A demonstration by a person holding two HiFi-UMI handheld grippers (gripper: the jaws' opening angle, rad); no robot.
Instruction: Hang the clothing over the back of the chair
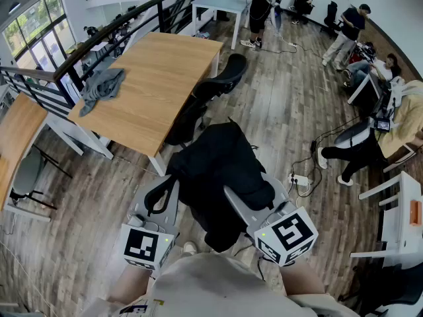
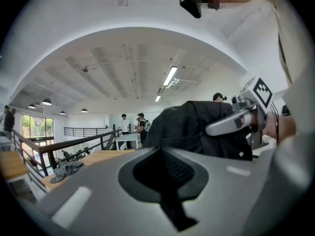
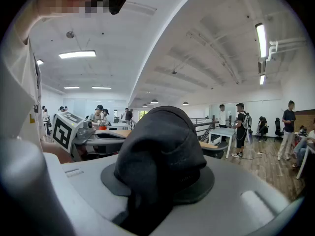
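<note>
Clothing hangs bunched, its long axis roughly vertical.

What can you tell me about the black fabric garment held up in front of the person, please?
The black fabric garment hangs bunched and crumpled in the air, near a black office chair. It looks soft, matt and fairly thick, with deep folds. The right gripper is shut on a fold of it. Its left edge reaches the left gripper, though a pinch there is unclear.

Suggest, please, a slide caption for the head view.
Left gripper and right gripper hold a black garment near a black chair by the wooden table.
</note>
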